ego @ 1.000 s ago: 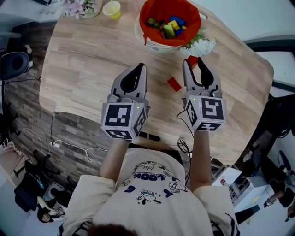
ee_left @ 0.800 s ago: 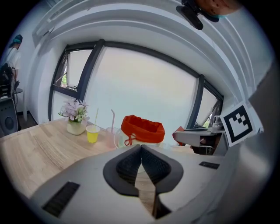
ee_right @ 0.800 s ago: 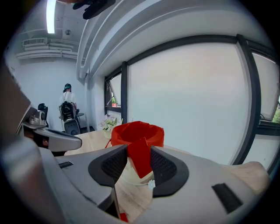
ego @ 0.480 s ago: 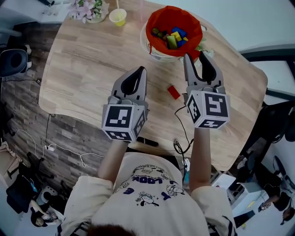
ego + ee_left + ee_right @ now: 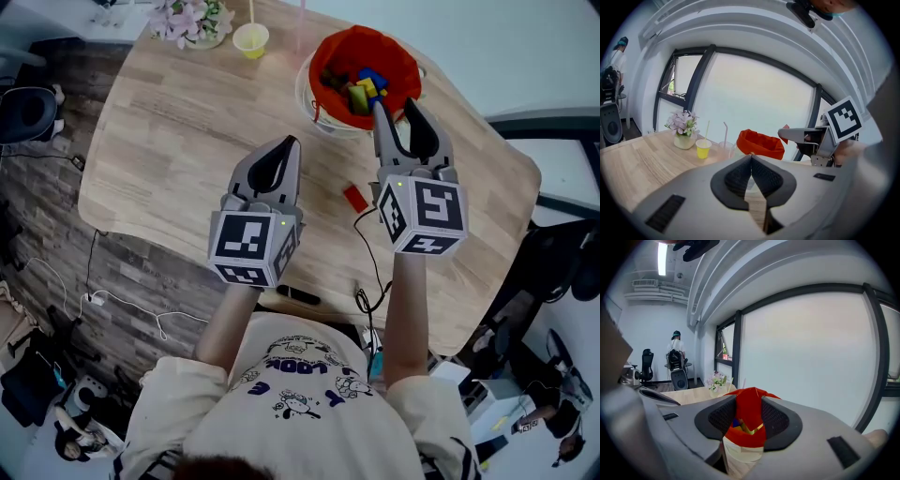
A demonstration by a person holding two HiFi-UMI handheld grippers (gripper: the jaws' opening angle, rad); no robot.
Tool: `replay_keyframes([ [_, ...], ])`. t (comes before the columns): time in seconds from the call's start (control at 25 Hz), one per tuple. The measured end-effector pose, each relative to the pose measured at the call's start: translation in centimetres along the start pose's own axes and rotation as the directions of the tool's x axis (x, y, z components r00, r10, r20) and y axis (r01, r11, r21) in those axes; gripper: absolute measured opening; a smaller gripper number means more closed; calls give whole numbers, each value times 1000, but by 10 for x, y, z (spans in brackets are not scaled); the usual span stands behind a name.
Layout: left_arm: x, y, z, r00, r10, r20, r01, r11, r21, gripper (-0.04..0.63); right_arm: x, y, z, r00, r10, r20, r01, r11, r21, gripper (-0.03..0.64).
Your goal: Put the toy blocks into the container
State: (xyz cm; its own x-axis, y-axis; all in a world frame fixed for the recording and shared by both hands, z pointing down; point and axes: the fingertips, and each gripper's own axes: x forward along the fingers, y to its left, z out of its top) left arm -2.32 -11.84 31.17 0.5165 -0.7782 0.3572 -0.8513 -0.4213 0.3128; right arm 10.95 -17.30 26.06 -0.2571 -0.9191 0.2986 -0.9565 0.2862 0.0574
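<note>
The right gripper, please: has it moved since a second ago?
Yes. The right gripper, gripping a red toy block, has advanced away from the loose red block to the red-lined bucket's rim.

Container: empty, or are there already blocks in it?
Not empty. The head view shows blue, yellow and green blocks lying inside the red-lined container. How full it is cannot be told.
</note>
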Motion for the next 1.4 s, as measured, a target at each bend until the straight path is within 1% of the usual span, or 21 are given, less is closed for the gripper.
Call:
replay_keyframes([
  [0.56, 13, 9, 1, 1000, 11, -13, -11, 1000, -13, 32, 27, 0, -13, 998, 21, -53, -22, 999, -28, 162],
  [0.72, 15, 12, 0, 1000, 15, -16, -16, 1000, -17, 32, 32, 0, -17, 998, 8, -68, -12, 998, -62, 164],
  [0.76, 16, 12, 0, 1000, 16, -17, -16, 1000, -18, 32, 33, 0, -17, 998, 2, -68, -7, 998, -70, 168],
  [0.8, 17, 13, -1, 1000, 17, -18, -17, 1000, -19, 32, 34, 0, -17, 998, -1, -65, -4, 997, -74, 188],
  [0.84, 17, 13, -1, 1000, 17, -18, -18, 1000, -19, 32, 35, 0, -16, 998, -2, -62, -3, 997, -74, 214],
  [0.88, 18, 13, -1, 1000, 18, -18, -19, 1000, -21, 32, 35, -1, -15, 998, -2, -58, -2, 998, -70, 225],
  [1.08, 18, 13, 1, 1000, 19, -7, -19, 999, -32, 31, 28, -5, -11, 999, -16, -32, 15, 999, -41, 227],
  [1.4, 16, 1, 11, 1000, -8, 21, 8, 1000, -20, 31, 4, -13, -9, 999, -50, -8, 50, 999, -4, 227],
])
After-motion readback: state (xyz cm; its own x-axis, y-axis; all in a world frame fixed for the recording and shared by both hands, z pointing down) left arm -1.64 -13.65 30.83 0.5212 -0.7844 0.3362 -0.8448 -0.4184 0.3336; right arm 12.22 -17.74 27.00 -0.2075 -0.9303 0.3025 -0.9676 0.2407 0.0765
